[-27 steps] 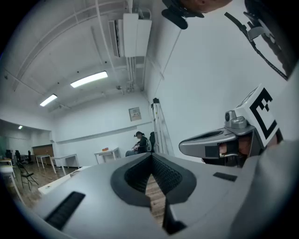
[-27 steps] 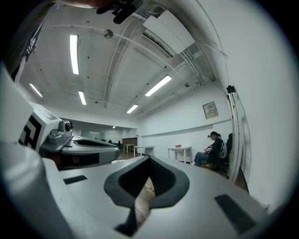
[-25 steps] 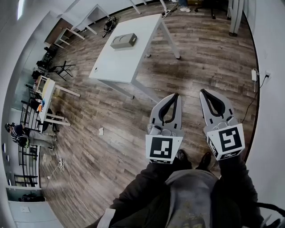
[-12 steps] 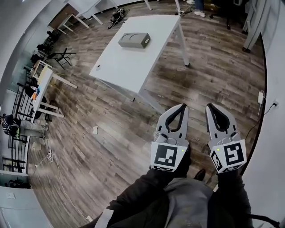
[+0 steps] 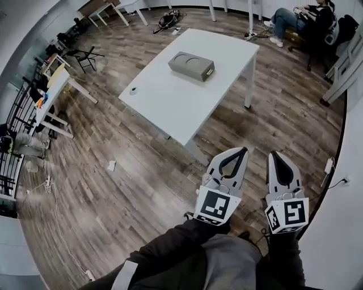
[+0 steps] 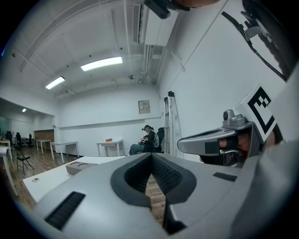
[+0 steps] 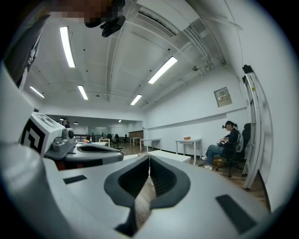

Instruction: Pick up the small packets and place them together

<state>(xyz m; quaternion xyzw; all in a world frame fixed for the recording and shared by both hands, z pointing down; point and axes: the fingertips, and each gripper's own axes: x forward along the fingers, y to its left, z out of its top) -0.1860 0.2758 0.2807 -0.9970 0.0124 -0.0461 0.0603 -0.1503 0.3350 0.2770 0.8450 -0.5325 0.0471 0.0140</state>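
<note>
- A small object [image 5: 134,89] lies near the left edge of the white bench [image 5: 170,110]. It is too small to tell whether it is one of the packets.
- Toward the far end of the same bench sits a grey box [image 5: 191,65] with two round hollows in its top, well apart from the small object.
- The left claw [image 5: 244,150] is held level over the wood floor [image 5: 142,170], just off the near corner of the bench. In the left gripper view its two tips meet, with only the oval gap of the dark pads behind them and nothing between them.
- The right claw [image 5: 274,153] is just beside the left one and points the same way. In the right gripper view its jaws are pressed together at the tip and hold nothing.
- Each claw carries a cube with black-and-white square markers at its rear, nearest the person's dark sleeves [image 5: 181,243].
- On the floor to the left of the bench lies a pale scrap [image 5: 111,165], and a thin cable [image 5: 57,209] trails farther left.
- A black chair [image 5: 85,55] and a second table [image 5: 54,93] with coloured items stand at the left edge of the room.
- A person [image 5: 300,17] sits on a chair at the far right, beyond the bench.
- A white plug unit [image 5: 329,165] with a cord sits by the right wall.
</note>
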